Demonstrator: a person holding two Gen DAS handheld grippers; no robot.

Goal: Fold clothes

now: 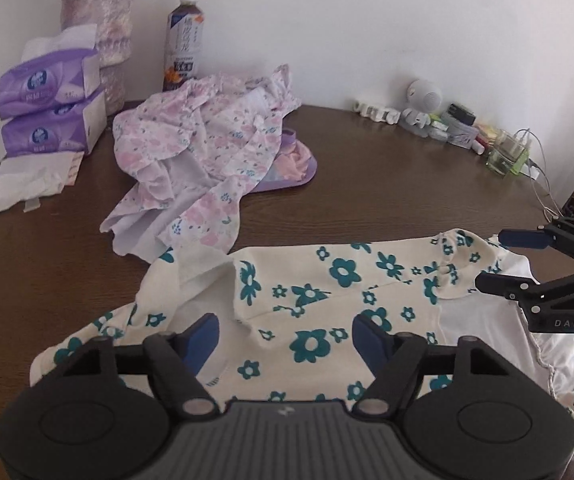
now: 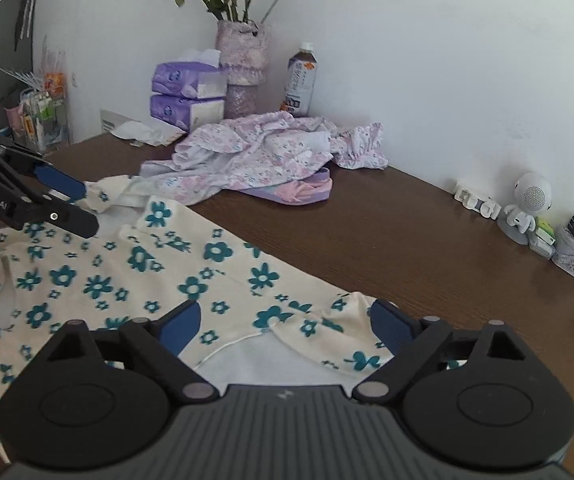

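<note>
- We are working on the cream garment with teal flowers point(image 1: 327, 280), which is lying spread on the brown table point(image 1: 407, 184), partly flattened and with 1 flap already turned over itself.
- Its long axis is running side to side across the left wrist view, from the near-left sleeve end toward the gathered end on the right.
- We are holding the left gripper point(image 1: 285, 340) just above the near-left portion of the cloth; its jaws are standing wide apart and gripping nothing.
- We are holding the right gripper point(image 2: 285, 320) over the opposite end, at the edge nearest the bare table; its jaws are also spread wide and empty.
- Each gripper is facing inward along the garment, so each end is lying directly ahead of its own hand, neither hand needing to cross.
- The pink floral garment point(image 1: 203, 148) is lying crumpled farther back, touching the far-left corner of the cream one.
- In our judgement, the next fold is calling for both ends to be pinched together.
</note>
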